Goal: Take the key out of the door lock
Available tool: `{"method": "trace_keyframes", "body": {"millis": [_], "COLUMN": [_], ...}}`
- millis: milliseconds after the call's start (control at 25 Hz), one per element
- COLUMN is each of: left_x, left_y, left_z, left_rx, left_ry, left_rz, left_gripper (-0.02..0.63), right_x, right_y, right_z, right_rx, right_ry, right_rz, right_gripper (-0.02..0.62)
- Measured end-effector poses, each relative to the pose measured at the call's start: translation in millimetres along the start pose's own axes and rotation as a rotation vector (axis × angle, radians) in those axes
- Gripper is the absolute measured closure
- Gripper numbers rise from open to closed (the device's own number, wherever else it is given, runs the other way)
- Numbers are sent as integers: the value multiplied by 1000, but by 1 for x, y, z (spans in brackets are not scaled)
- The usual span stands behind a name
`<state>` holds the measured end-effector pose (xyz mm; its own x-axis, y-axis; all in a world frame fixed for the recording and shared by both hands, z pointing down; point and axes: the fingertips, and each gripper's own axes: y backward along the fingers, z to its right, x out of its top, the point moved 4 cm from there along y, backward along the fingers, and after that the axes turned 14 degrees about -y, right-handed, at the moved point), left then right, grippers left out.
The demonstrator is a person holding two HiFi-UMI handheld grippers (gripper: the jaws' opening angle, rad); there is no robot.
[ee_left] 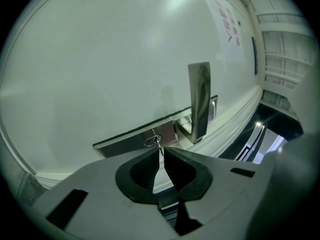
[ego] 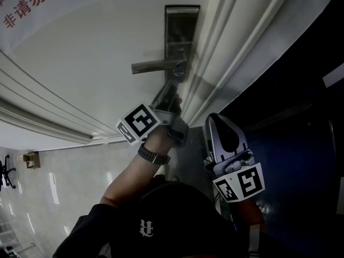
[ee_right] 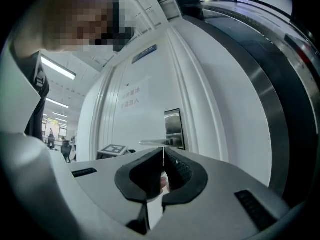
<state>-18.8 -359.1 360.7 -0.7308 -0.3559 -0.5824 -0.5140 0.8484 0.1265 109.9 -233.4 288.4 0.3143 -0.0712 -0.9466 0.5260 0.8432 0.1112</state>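
Left gripper view: gripper [ee_left: 162, 153] on key [ee_left: 158, 143]

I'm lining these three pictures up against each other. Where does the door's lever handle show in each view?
Head view: the lever handle is upper centre, pointing left from the lock plate.
Left gripper view: the lever handle stands upright, right of centre and right of the key.
Right gripper view: the lever handle is small and level, just above the right gripper.
Shared landmark: the lock plate, in all three views.
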Motion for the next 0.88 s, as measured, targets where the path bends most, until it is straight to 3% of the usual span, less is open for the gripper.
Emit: {"method": "trace_keyframes", "body": {"millis": [120,240,320,720,880], "left_x": [1,1,2,-2,-2], "left_y": [-8,-16,-20,-39,-40], "left_z": [-2,-5,-8,-14,-12], "left_rx": [-11,-17,-16,-39,-41], "left_ry": [24,47,62,155,216], "left_rz": [-2,-5,-5,-6,0], "left_gripper": [596,528,518,520,578], "right_x": [0,0,0,-1,0], "right_y": [-5,-9,-12,-21,-21], "right_z": [5,7,9,13,13], "right_rx": [-6,-8,-9,-17,-24], "right_ry": [-4,-7,-8,2,-4], "right_rz": [0,1,2,-9,-9], "right_gripper": [578,578,578,578,578]}}
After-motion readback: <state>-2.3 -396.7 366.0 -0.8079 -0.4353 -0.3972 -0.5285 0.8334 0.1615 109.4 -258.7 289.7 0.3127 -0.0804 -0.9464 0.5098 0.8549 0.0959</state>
